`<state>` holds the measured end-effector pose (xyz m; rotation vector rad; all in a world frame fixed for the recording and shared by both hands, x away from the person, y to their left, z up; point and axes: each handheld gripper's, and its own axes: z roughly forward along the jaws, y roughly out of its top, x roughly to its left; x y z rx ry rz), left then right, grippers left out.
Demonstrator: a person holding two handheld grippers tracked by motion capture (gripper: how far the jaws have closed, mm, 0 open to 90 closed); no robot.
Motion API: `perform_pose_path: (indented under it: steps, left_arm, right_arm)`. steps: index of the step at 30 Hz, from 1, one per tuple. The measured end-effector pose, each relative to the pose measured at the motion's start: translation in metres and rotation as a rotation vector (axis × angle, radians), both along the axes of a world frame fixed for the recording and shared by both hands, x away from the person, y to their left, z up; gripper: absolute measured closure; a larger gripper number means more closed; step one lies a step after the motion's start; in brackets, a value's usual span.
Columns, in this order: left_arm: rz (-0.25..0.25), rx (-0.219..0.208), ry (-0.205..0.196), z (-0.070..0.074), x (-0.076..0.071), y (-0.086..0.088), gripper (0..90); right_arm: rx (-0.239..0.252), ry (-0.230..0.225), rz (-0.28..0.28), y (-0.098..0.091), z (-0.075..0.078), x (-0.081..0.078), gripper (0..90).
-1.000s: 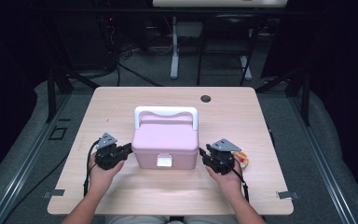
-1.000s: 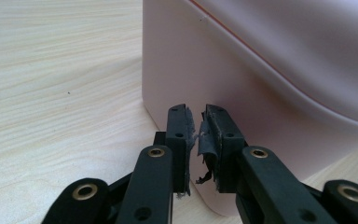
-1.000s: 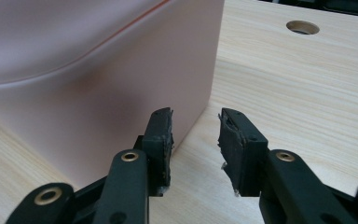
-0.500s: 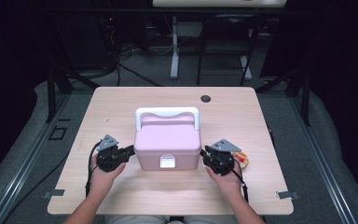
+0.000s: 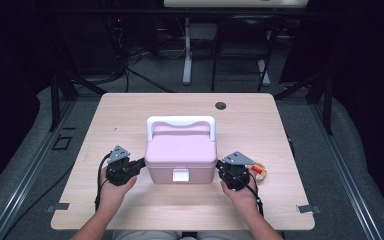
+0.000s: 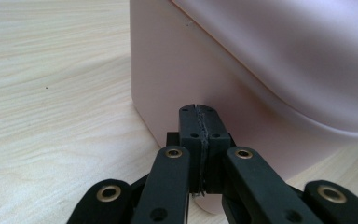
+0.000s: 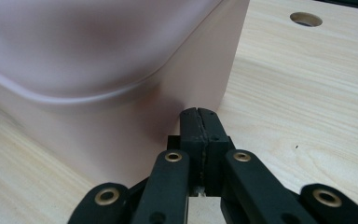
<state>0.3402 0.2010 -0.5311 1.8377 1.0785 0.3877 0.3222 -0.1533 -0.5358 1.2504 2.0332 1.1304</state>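
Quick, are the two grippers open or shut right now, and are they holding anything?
Left gripper: just closed, shut, holding nothing, tip at the pink box.
Right gripper: just closed, shut, holding nothing, tip at the box's other side.

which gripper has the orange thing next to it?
The right gripper: a small orange object lies just beyond it on the table. The left gripper has only bare wood beside it.

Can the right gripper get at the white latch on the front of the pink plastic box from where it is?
Probably yes. The right gripper sits shut against the pink plastic box's right end, and the white latch faces the person with bare wooden table in front, so nothing blocks a swing around the corner.
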Motion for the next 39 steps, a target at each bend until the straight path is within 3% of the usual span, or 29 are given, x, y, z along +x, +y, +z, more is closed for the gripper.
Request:
perform_pose_path:
  steps: [1,5,21,39]
  left_arm:
    - [0.001,-0.022,0.021,0.0,0.0,0.0,89.6]
    - [0.003,-0.038,0.037,0.0,0.0,-0.001,89.6]
    - [-0.048,0.008,0.048,0.005,-0.017,-0.008,89.7]
    - [-0.099,0.03,0.077,0.009,-0.039,-0.013,89.7]
  right_arm:
    - [0.016,0.022,0.005,-0.002,0.001,0.0,89.7]
    - [0.018,0.042,0.017,-0.005,0.003,-0.002,89.8]
    - [-0.001,0.067,0.05,-0.016,0.007,-0.019,89.8]
    - [-0.014,0.085,0.086,-0.026,0.009,-0.044,89.8]
